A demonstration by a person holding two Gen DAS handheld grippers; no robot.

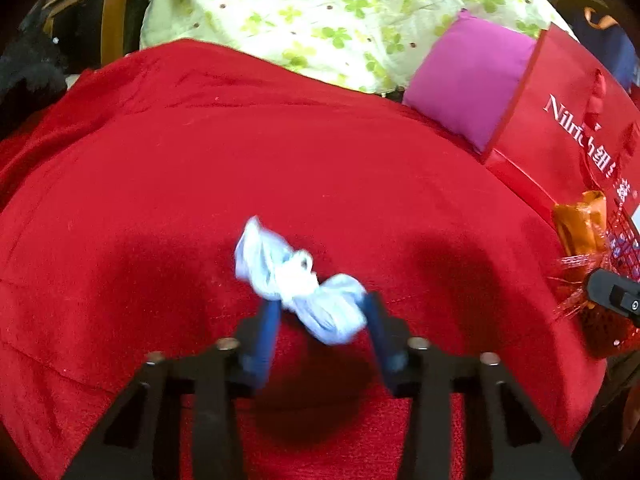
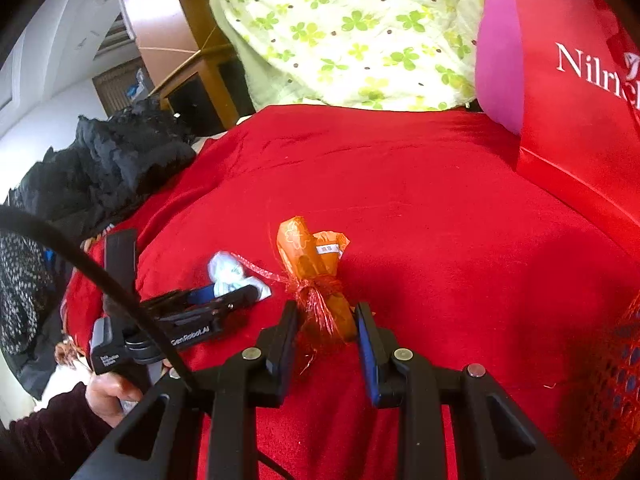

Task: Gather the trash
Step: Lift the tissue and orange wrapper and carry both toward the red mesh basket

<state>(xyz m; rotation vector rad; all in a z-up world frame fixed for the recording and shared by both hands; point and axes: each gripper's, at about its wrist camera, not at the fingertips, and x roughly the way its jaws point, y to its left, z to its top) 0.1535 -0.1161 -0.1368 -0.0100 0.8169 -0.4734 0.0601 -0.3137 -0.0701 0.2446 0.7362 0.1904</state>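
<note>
A crumpled white tissue (image 1: 298, 280) lies between the fingers of my left gripper (image 1: 320, 312) over the red blanket (image 1: 200, 168). The blue pads press its sides; the gripper is shut on it. It also shows in the right wrist view (image 2: 230, 274), held by the left gripper (image 2: 236, 294). My right gripper (image 2: 326, 314) is shut on an orange wrapper (image 2: 308, 256) tied with red ribbon shreds. The wrapper also shows at the right edge of the left wrist view (image 1: 582, 222).
A red paper bag (image 1: 568, 120) with white lettering stands at the right, beside a magenta cushion (image 1: 468, 76). A green-flowered quilt (image 1: 340, 12) lies behind. A red mesh basket (image 2: 616, 392) is at the right edge. Dark clothes (image 2: 100, 168) pile at the left.
</note>
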